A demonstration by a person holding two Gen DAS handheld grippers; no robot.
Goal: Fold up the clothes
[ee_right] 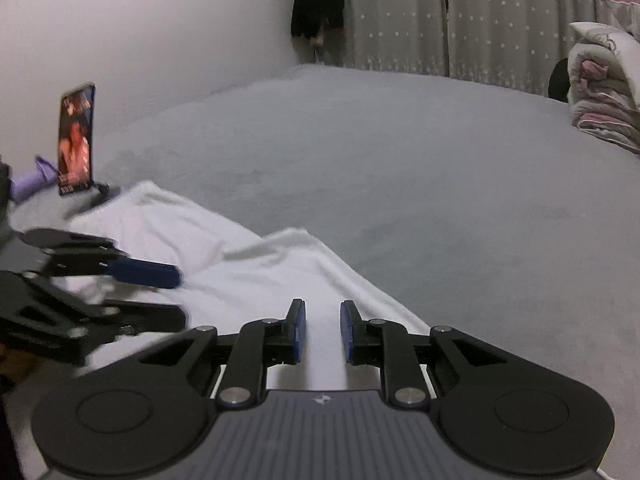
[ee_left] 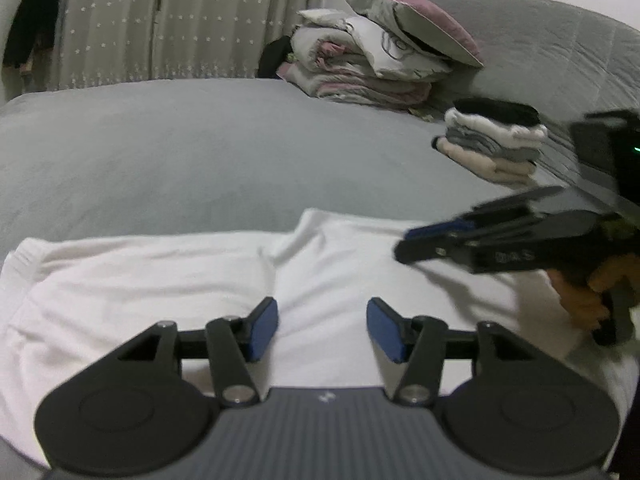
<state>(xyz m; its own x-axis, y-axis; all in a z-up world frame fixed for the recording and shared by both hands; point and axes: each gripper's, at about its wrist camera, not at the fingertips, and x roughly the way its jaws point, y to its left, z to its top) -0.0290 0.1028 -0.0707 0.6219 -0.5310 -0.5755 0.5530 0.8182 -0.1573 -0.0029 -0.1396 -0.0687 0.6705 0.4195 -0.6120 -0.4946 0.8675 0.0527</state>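
Left wrist view looked across a grey bed (ee_left: pixel 200 140) on which a white garment (ee_left: pixel 160 272) lay spread flat along the near edge, presumably smoothed out so that a fold could be made cleanly. Over its middle the left tool (ee_left: pixel 322 326) hovered with its blue pads well apart and nothing between them, so it had hold of nothing. To the right, the right tool (ee_left: pixel 404 246) reached in above the cloth from the side, blurred, its jaws nearly together; from the right wrist view a narrow gap showed between its pads with only the garment's surface beneath, not pinched. Farther right and back, a stack of folded clothes (ee_left: pixel 496 140) sat near the grey headboard (ee_left: pixel 560 48), likely the place for finished pieces, kept well apart from the working area. Behind it, folded bedding and pillows (ee_left: pixel 380 52) were piled out of the way.
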